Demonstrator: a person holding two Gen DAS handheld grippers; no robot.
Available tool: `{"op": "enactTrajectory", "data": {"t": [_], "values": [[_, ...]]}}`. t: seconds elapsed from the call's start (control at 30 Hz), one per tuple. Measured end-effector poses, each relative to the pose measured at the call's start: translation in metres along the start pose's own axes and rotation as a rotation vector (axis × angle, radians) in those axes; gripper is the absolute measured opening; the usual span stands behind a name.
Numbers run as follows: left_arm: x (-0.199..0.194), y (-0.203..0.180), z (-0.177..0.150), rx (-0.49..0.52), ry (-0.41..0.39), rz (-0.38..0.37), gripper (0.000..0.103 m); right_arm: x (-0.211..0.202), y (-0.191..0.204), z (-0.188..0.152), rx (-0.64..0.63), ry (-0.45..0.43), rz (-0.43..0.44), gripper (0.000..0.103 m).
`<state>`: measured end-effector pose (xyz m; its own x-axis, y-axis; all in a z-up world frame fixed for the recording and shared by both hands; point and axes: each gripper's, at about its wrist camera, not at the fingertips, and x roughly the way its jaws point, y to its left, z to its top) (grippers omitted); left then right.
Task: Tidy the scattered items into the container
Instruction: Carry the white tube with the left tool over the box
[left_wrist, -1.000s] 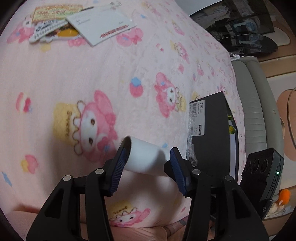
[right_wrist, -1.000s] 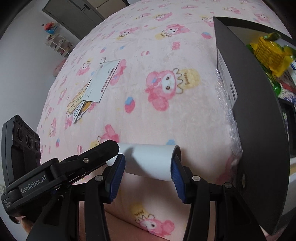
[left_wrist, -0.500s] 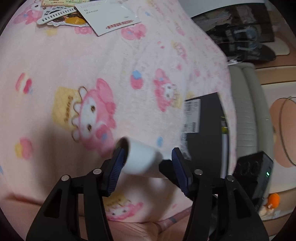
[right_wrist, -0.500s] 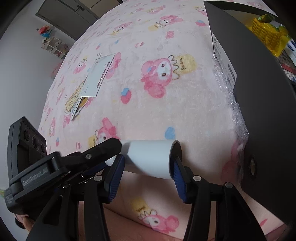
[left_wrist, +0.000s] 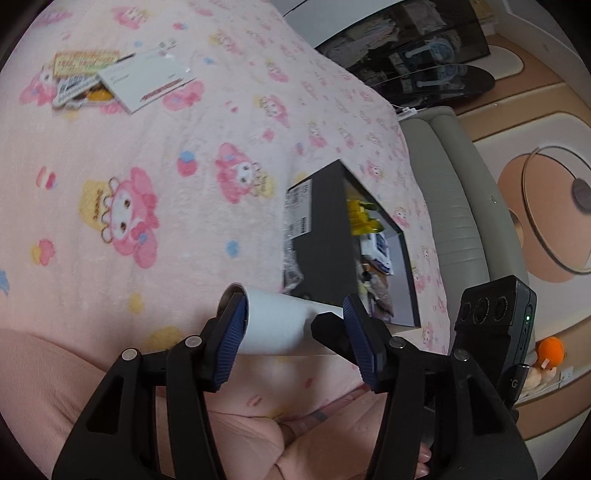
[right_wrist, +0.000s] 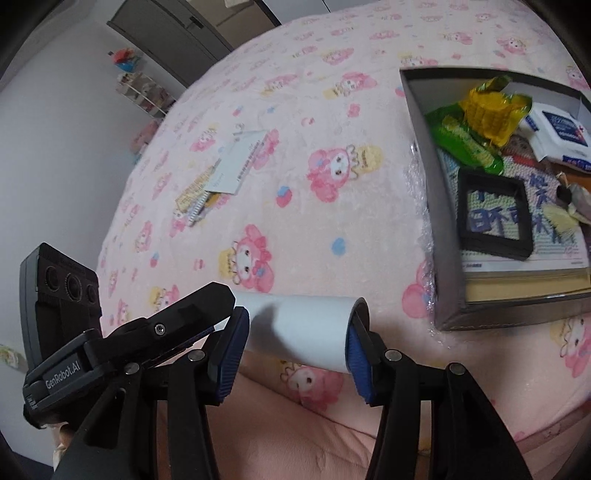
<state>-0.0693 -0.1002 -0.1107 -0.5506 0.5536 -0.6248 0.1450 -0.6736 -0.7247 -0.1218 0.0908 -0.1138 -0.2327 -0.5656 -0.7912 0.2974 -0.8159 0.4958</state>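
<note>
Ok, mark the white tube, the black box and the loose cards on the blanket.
white tube (right_wrist: 303, 332), right wrist view: middle of its curved side.
black box (right_wrist: 428, 177), right wrist view: inner face of its near wall.
loose cards (right_wrist: 240, 162), right wrist view: face of the top white card.

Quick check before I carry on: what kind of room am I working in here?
Most likely a bedroom: the work surface is a bed under a pink cartoon-print blanket, with a padded grey headboard beside it and a toy shelf by the wall.
</note>
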Motion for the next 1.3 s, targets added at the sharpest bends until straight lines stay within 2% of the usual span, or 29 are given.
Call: {"op": "enactTrajectory", "data": {"t": [0.13, 0.2, 0.5, 0.67, 0.93, 1.13, 1.3], "values": [[-0.007, -0.041, 0.003, 0.071, -0.05, -0.013, 0.054, -0.032, 0.001, 0.007, -0.016, -0.063, 0.017, 0.048], [-0.001, -0.055, 0.005, 0.097, -0.051, -0.023, 0.054, -0.048, -0.002, 0.012, -0.027, -0.094, 0.017, 0.048], [0.067, -0.116, 0.015, 0.179, 0.034, -0.018, 0.053, -0.087, -0.061, 0.034, -0.007, -0.148, -0.008, 0.048], [0.105, -0.143, 0.019, 0.191, 0.094, -0.067, 0.053, -0.104, -0.099, 0.049, 0.002, -0.17, -0.055, 0.048], [0.152, -0.159, 0.017, 0.213, 0.156, -0.019, 0.053, -0.106, -0.16, 0.051, 0.136, -0.2, 0.034, 0.048], [0.182, -0.168, 0.015, 0.198, 0.177, -0.035, 0.053, -0.112, -0.177, 0.056, 0.145, -0.237, -0.044, 0.048], [0.205, -0.171, 0.012, 0.191, 0.216, -0.034, 0.053, -0.111, -0.203, 0.057, 0.214, -0.224, -0.054, 0.048]]}}
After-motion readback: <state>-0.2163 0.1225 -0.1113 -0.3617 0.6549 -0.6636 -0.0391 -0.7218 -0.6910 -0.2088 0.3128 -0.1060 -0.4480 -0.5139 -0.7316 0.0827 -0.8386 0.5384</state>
